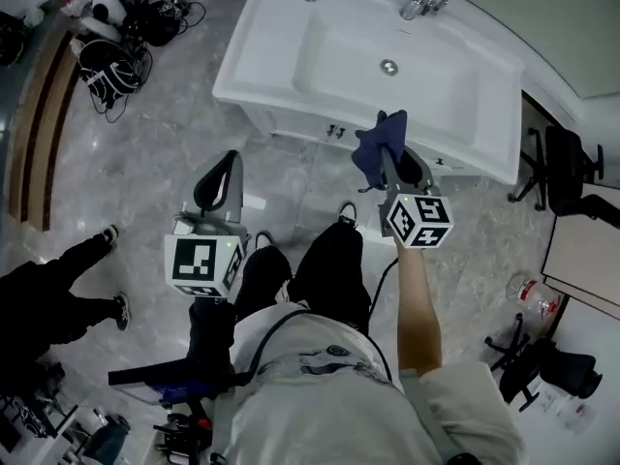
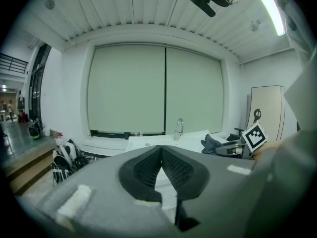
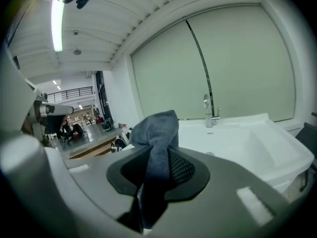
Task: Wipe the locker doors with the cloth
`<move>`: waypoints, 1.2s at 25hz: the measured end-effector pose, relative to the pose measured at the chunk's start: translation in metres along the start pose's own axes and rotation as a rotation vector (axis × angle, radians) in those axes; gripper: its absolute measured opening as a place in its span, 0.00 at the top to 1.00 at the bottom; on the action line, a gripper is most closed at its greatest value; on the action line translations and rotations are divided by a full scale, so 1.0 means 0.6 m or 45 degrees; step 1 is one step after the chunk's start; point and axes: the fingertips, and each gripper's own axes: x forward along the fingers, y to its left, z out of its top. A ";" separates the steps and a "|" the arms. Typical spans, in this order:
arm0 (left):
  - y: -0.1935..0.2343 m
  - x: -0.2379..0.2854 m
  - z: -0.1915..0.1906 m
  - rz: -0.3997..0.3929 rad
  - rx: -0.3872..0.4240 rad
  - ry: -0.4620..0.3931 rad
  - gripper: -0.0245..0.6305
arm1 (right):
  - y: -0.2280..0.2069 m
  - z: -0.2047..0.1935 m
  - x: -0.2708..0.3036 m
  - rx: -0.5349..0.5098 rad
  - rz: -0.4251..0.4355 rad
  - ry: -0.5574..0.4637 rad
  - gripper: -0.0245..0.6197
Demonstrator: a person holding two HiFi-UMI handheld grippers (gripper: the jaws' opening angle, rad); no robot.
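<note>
A dark blue cloth (image 1: 371, 145) sticks out of my right gripper (image 1: 389, 158), which is shut on it, raised in front of a white sink unit. In the right gripper view the cloth (image 3: 156, 128) is bunched above the pads and hangs down between them. My left gripper (image 1: 229, 166) is held lower at the left, over the floor; its pads (image 2: 148, 165) meet at the tip with nothing between them. From the left gripper view, the right gripper (image 2: 225, 147) and the cloth (image 2: 210, 144) appear at the right. Small white cabinet doors (image 1: 329, 129) sit under the sink.
The white sink (image 1: 281, 66) with its faucet (image 1: 423, 0) fills the space ahead. Bags and cables (image 1: 116, 46) lie by a wooden step (image 1: 39, 114) at the far left. Another person's legs (image 1: 58, 289) are at the left. An office chair (image 1: 567, 172) stands at the right.
</note>
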 end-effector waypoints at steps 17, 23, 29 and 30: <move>0.151 -0.091 -0.353 0.105 -0.073 -0.038 0.96 | 0.342 -0.236 0.181 -0.246 0.353 -0.155 0.82; 0.147 -0.021 -0.520 0.099 -0.050 -0.132 0.96 | 0.337 -0.330 0.261 -0.330 0.408 -0.324 0.82; 0.161 0.043 -0.701 0.145 -0.068 -0.241 0.96 | 0.329 -0.432 0.377 -0.458 0.426 -0.471 0.82; 0.162 0.059 -0.726 0.148 -0.071 -0.260 0.96 | 0.322 -0.443 0.399 -0.472 0.421 -0.497 0.82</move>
